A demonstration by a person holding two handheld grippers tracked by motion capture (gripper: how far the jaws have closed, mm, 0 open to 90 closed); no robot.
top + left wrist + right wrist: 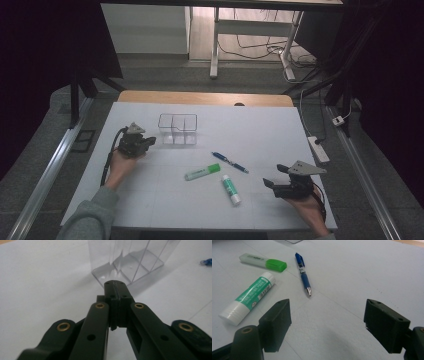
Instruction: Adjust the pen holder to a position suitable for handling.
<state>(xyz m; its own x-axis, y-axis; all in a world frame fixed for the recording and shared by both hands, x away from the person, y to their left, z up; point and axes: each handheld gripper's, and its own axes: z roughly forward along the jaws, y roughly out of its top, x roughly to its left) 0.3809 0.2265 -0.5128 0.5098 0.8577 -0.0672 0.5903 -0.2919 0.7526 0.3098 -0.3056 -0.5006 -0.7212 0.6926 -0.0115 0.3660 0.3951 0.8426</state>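
On the white table, a clear plastic organizer (177,129) with several compartments stands upright toward the back. My left gripper (149,142) sits just left of it, shut with nothing between its jaws; in the left gripper view the pressed-together tips (115,284) point at the organizer (130,260). A green highlighter (202,172), a blue pen (230,162) and a green-and-white glue stick (231,189) lie mid-table. My right gripper (274,176) rests at the front right, open and empty, facing the glue stick (248,298), the highlighter (263,262) and the pen (303,273).
The table's wooden back edge (205,98) lies behind the organizer. A power strip (318,149) and cables lie on the floor to the right, and desk legs (215,45) stand beyond the table.
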